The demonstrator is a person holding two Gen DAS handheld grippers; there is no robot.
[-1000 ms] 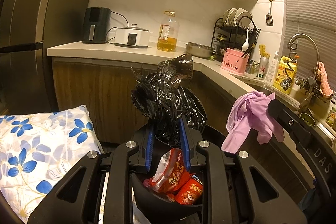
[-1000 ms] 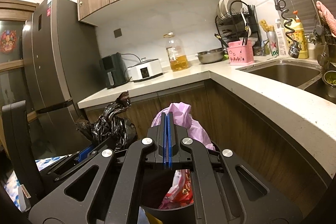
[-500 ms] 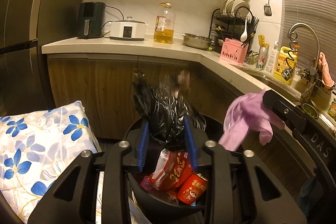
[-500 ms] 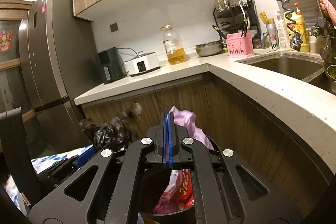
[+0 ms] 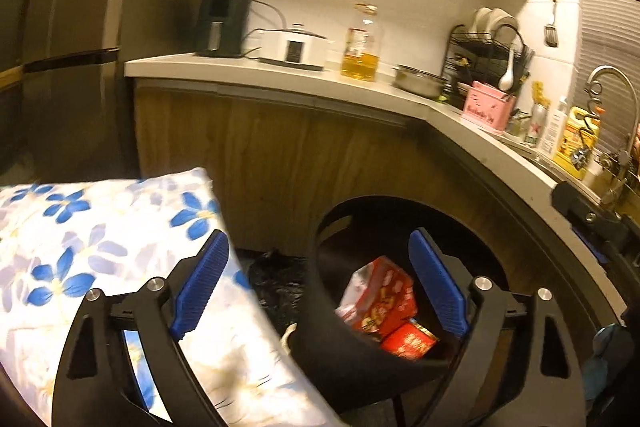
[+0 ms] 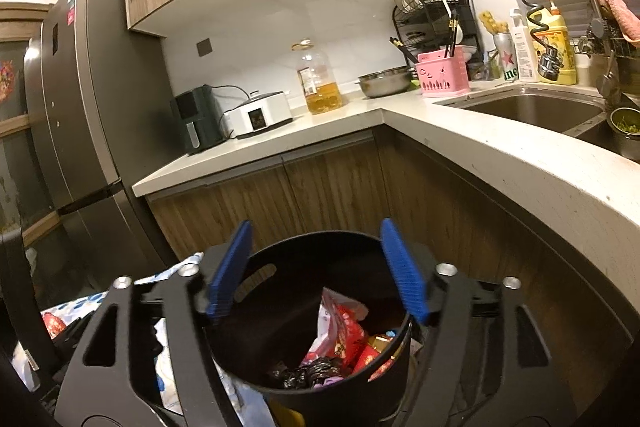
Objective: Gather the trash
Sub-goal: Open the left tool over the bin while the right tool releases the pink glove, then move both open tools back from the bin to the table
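Both tools, left (image 5: 320,283) and right (image 6: 316,267), gape wide apart, empty. Crumpled black plastic bag (image 6: 308,373) lies in the round black bin (image 6: 256,379): light, soft, slippery; pinch a bunched fold.

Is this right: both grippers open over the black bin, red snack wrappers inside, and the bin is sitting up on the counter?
One thing is off: the black bin stands down in front of the wooden cabinets, below the counter, not on it, as the right wrist view shows. The rest holds: left gripper and right gripper are open, red snack wrappers inside.
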